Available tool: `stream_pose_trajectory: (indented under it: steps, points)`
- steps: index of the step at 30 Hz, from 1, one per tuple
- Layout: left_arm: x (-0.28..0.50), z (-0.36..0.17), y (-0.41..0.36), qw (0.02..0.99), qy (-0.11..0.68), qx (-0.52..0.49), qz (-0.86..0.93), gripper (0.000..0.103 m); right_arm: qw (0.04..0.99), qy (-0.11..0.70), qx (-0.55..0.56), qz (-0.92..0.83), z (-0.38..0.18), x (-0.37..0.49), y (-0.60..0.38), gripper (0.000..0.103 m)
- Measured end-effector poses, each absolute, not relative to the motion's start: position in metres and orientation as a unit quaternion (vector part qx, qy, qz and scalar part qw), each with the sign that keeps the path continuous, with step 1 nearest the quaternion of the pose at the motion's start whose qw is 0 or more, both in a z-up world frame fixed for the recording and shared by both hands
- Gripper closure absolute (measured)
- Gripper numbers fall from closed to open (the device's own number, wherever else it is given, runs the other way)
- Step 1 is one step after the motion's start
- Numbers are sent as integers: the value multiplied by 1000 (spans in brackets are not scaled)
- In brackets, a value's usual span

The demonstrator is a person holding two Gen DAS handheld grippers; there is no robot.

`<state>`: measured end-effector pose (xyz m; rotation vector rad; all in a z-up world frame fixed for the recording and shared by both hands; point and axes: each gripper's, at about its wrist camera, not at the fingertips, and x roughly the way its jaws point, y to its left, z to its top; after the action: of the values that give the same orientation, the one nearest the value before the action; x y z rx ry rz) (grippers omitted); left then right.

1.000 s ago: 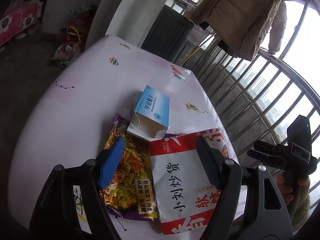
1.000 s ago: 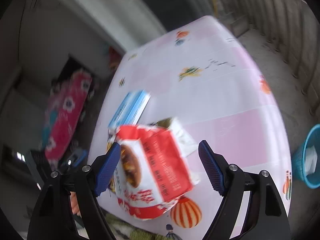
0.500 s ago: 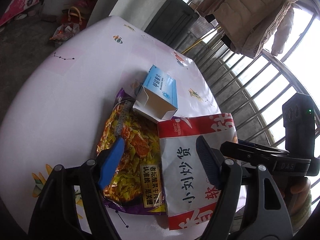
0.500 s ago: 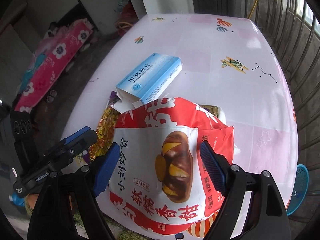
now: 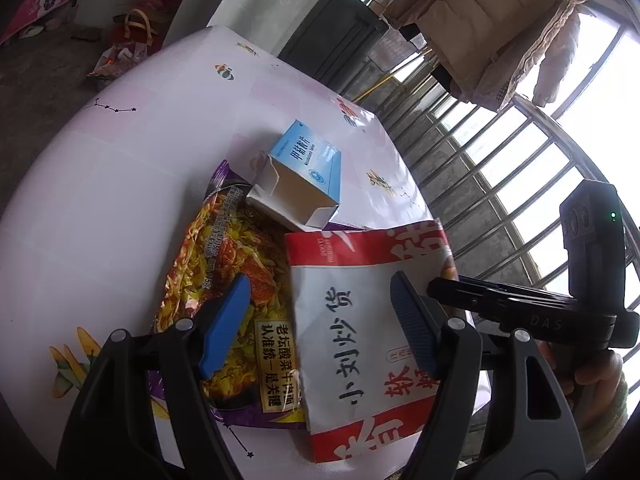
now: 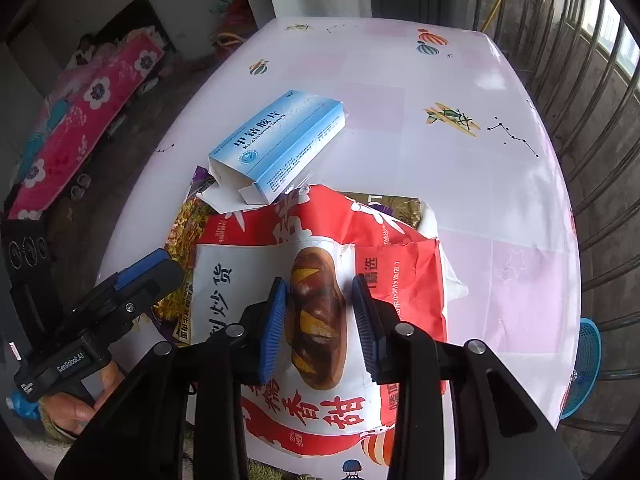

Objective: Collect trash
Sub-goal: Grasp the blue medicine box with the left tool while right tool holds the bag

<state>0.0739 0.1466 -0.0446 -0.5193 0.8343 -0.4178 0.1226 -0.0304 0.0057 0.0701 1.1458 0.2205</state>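
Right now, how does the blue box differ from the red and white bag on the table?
The blue box is a stiff carton with one end flap open; the red and white bag is a soft, creased pouch. The box lies free of both grippers, while the right gripper has narrowed its fingers around a fold of the bag. The bag looks larger. Both rest partly on the yellow noodle wrapper.
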Motion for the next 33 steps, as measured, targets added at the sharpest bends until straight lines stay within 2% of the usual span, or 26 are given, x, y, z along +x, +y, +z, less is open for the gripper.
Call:
stream_pose_trajectory:
  steps: [5, 16, 27, 31, 33]
  points:
    - [73, -44, 149, 863, 395, -250, -189, 35, 838, 530, 56, 114, 17, 116, -42, 79]
    - [67, -38, 145, 872, 387, -237, -181, 35, 836, 503, 153, 159, 34, 101, -85, 87]
    - [69, 7, 181, 903, 329, -227, -158, 35, 852, 427, 252, 170, 51, 70, -140, 88]
    - [90, 19, 172, 899, 337, -213, -178, 35, 865, 394, 277, 140, 54, 68, -167, 87]
    - [104, 23, 163, 897, 346, -204, -188, 29, 869, 387, 281, 129, 54, 71, -175, 87]
